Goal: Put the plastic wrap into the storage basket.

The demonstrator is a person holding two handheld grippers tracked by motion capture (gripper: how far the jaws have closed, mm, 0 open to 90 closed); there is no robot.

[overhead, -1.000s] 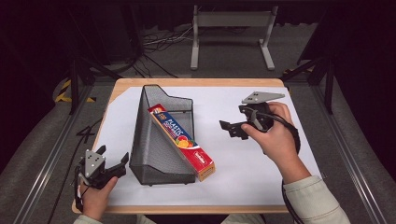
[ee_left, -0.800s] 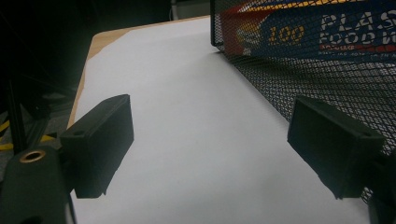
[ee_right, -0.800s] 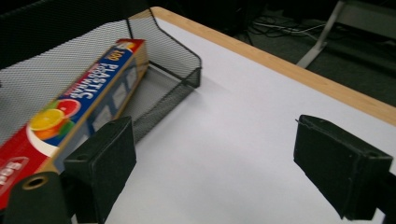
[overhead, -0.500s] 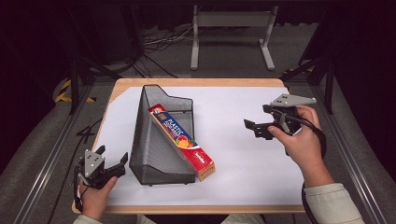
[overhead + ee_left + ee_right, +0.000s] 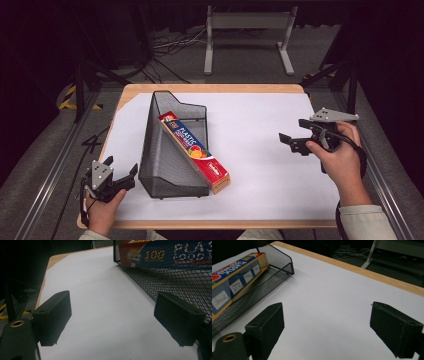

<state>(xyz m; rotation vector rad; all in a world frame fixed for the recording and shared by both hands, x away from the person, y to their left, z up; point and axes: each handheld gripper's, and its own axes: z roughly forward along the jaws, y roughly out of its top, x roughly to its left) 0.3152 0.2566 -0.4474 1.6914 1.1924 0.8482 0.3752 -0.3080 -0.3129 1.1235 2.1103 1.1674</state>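
— So, what are your tongs doing?
— I'm holding both wide open and empty: left gripper (image 5: 131, 171) at the near left corner, just beside the mesh basket (image 5: 156, 160); right gripper (image 5: 291, 141) hovering far right.
— And the basket?
— It's holding a plastic wrap box (image 5: 195, 151), lying diagonally, one end poking out.

- A white sheet (image 5: 260, 135) lies on the table (image 5: 210, 88) and covers most of its top.
- A mesh basket (image 5: 167, 165) stands on the left half of the sheet.
- A long box (image 5: 195, 151) lies in the basket, leaning along its right wall; its near end projects past the basket's near right corner.
- The left gripper (image 5: 120, 176) sits at the table's near left corner, just left of the basket.
- The right gripper (image 5: 291, 142) is held over the sheet's right edge, well apart from the basket.
- A metal stand (image 5: 247, 35) is on the floor behind the table.
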